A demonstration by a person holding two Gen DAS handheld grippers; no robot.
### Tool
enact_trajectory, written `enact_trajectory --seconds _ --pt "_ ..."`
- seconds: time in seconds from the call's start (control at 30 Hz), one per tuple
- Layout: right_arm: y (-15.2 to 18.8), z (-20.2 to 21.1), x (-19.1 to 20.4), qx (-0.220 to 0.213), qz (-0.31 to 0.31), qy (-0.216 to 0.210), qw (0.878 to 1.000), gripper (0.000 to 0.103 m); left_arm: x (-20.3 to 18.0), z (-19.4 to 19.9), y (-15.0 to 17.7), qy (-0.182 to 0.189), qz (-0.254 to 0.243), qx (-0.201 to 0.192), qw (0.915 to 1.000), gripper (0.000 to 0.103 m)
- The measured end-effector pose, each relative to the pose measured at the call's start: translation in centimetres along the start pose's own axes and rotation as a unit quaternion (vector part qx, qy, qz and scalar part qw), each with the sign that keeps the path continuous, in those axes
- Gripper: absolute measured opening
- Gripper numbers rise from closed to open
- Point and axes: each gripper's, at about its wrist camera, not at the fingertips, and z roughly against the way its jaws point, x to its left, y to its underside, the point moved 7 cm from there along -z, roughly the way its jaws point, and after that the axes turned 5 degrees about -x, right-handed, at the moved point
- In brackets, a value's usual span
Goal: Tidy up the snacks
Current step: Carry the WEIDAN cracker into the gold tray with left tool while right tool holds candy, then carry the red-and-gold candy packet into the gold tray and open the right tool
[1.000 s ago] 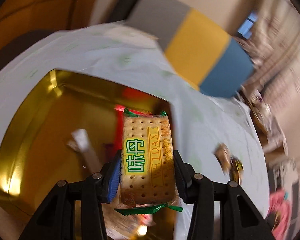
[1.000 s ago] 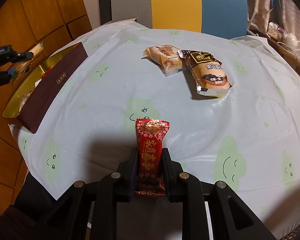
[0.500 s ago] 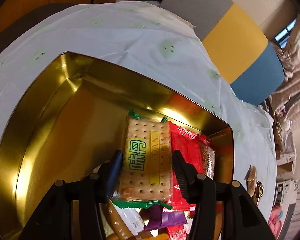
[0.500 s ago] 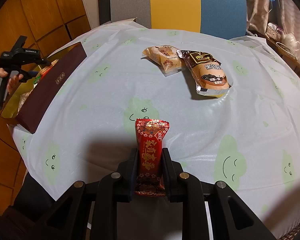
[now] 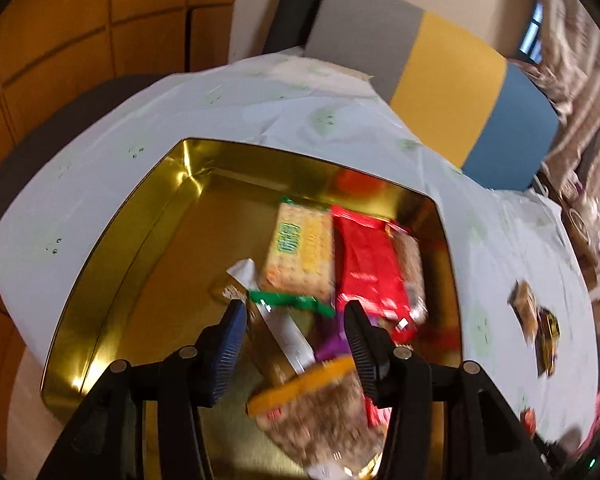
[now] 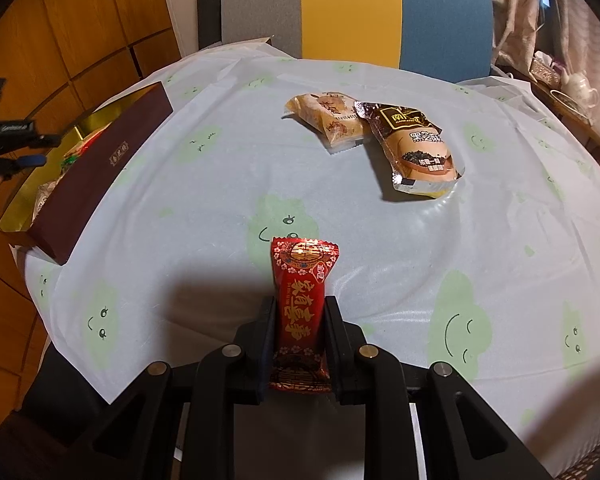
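We take the gold tin (image 5: 112,264) as our landmark; it sits at the left edge of the table (image 6: 228,184), its dark maroon outer wall (image 6: 100,168) facing the right wrist camera. Over the tin's near end we hold the left gripper (image 5: 294,328), its jaws spread and pinching nothing. They have just been opening, and the cracker packet (image 5: 300,250) now lies flat in the tin beyond the fingertips, apart from both pads. That packet is a clear wrap over pale dotted crackers, with green characters on the front and green crimped ends. Just right of it in the tin lies one red packet (image 5: 368,268); nearer the gripper lie other wrappers, too blurred for us to count.

Right of the tin, toward the far side of the table, two packets lie touching: one tan pastry packet (image 6: 328,118) and one brown sesame packet (image 6: 418,148).

Well right of the tin, over the table's near edge, our right gripper (image 6: 299,320) pinches one red candy bar (image 6: 302,308) between pressed-in pads. Its wrapper is glossy red with gold characters, a round gold emblem and a serrated top, and stands upright out of the jaws.
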Motion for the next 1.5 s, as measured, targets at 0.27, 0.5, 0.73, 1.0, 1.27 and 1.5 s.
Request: enact_trajectory --seconds 0.27,0.5,0.73,1.0,1.27,1.5 --pt "0.1 0.1 0.0 -0.001 0.000 0.004 1.000 0.023 -1.5 2.9 2.1 -0.001 -0.032 -0.016 0.9994 0.051" --pt "0.0 0.0 0.1 0.006 0.007 0.008 1.000 0.023 -1.3 4.4 3.1 -0.010 -0.034 -0.028 0.9990 0.052" --pt "-0.6 -0.3 0.3 0.022 -0.008 0.002 1.000 0.022 0.0 5.2 3.3 -0.012 -0.025 -0.034 0.9990 0.051" --pt "-2.4 -1.8 3.3 0.036 0.002 -0.025 0.999 0.022 2.0 6.3 3.3 -0.020 -0.016 -0.046 0.9986 0.052" --pt "-3.5 -3.2 6.0 0.040 0.033 -0.033 0.998 0.022 5.8 6.6 3.5 -0.044 0.013 -0.051 0.9976 0.052" --pt "-3.9 -3.4 6.4 0.049 0.034 -0.039 0.997 0.022 9.0 7.2 3.4 -0.062 0.055 -0.062 0.9946 0.051"
